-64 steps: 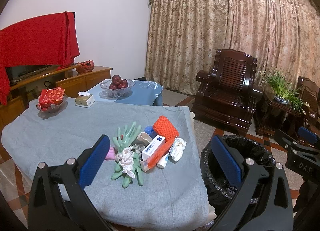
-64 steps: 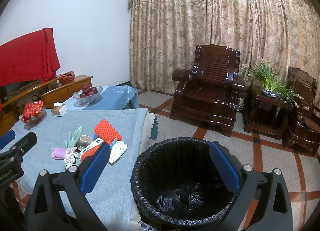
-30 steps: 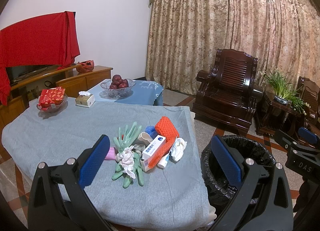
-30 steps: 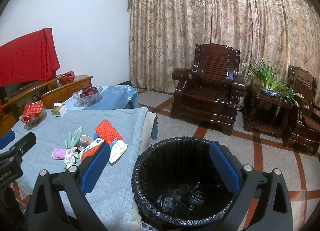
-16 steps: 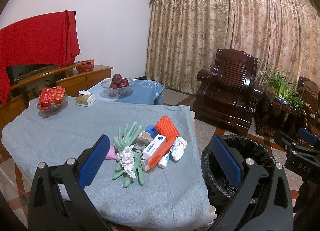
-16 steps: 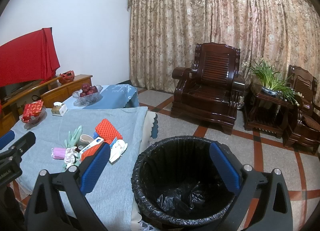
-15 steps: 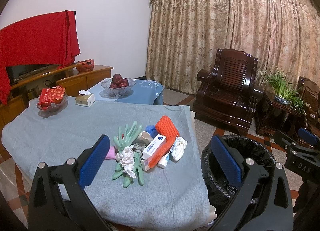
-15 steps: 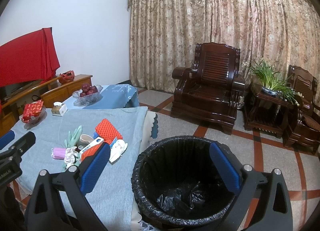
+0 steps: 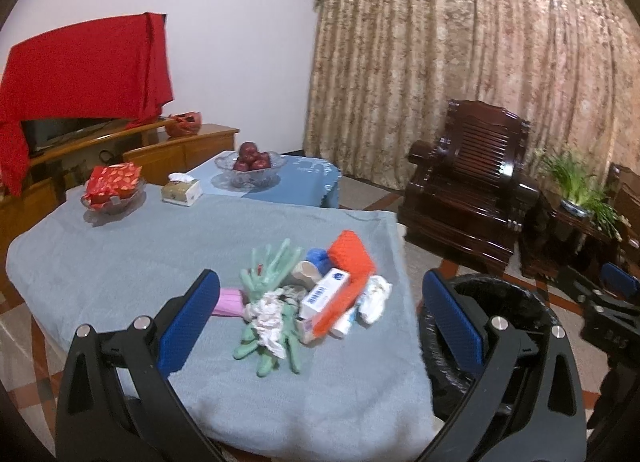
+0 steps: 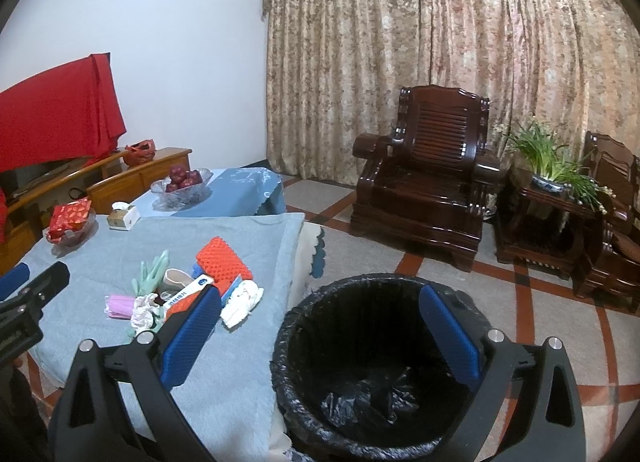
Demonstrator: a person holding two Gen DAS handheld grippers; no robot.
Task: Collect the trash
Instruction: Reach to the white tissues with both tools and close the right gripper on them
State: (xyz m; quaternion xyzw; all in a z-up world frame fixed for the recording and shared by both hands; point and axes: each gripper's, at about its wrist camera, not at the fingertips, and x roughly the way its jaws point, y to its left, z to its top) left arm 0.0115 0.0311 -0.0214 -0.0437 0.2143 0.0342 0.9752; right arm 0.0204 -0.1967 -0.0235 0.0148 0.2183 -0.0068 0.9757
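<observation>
your left gripper (image 9: 316, 318) hangs wide open and empty, trash pile (image 9: 308, 298) straight ahead on the worktop (image 9: 120, 262). right gripper (image 10: 320, 334), open and empty too, faces the bin (image 10: 360, 342); left is nearer.

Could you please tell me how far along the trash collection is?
Nothing looks collected yet: the trash pile sits on the grey tablecloth, and the lined bin shows only its bag. Both the left hand-held gripper and right hand-held gripper are open and empty. Everything remains.
</observation>
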